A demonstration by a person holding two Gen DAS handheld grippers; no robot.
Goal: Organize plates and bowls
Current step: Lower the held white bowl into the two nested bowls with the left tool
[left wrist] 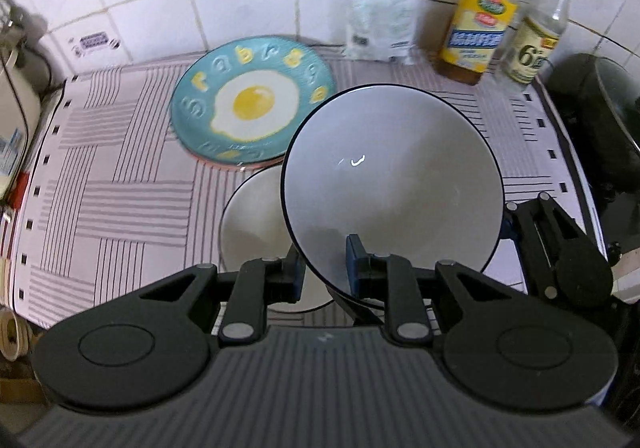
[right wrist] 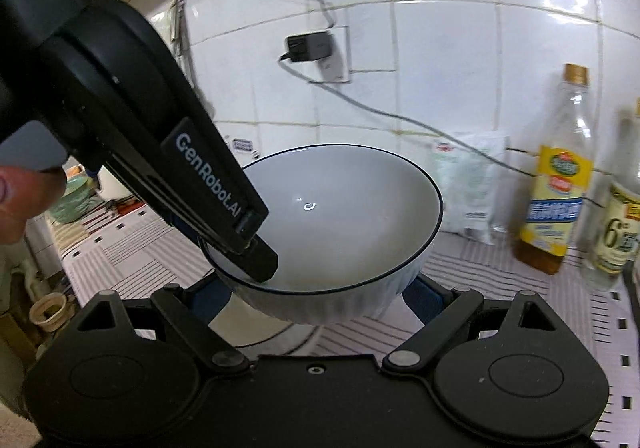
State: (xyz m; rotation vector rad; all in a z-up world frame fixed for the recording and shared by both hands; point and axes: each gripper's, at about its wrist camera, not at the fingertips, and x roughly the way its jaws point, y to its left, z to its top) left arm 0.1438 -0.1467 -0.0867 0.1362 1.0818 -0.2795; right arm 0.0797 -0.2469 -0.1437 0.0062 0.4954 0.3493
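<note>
The left gripper [left wrist: 322,268] is clamped on the near rim of a white bowl [left wrist: 394,183] with a thin dark edge, one finger inside the bowl and the other outside against its wall, so the bowl fills the middle of the left wrist view and sits tilted above the counter. Below and to the left of it in that frame, a second bowl [left wrist: 256,224] rests on the striped mat [left wrist: 120,175], partly hidden by the held one. Further up, left of centre, lies a teal plate [left wrist: 252,99] painted with a fried egg (it seems to sit on another plate, whose pinkish edge peeks out beneath). In the right wrist view the same bowl [right wrist: 340,219] occupies the centre, with the left gripper [right wrist: 240,236] reaching in from the upper left and biting its rim at the lower left. The right gripper [right wrist: 320,300] stands wide, its blue-padded fingers on either side of the bowl's ribbed underside; whether they press on it I cannot tell. Two bottles [right wrist: 556,175] stand at the right edge against the tiled wall [right wrist: 460,67].
</note>
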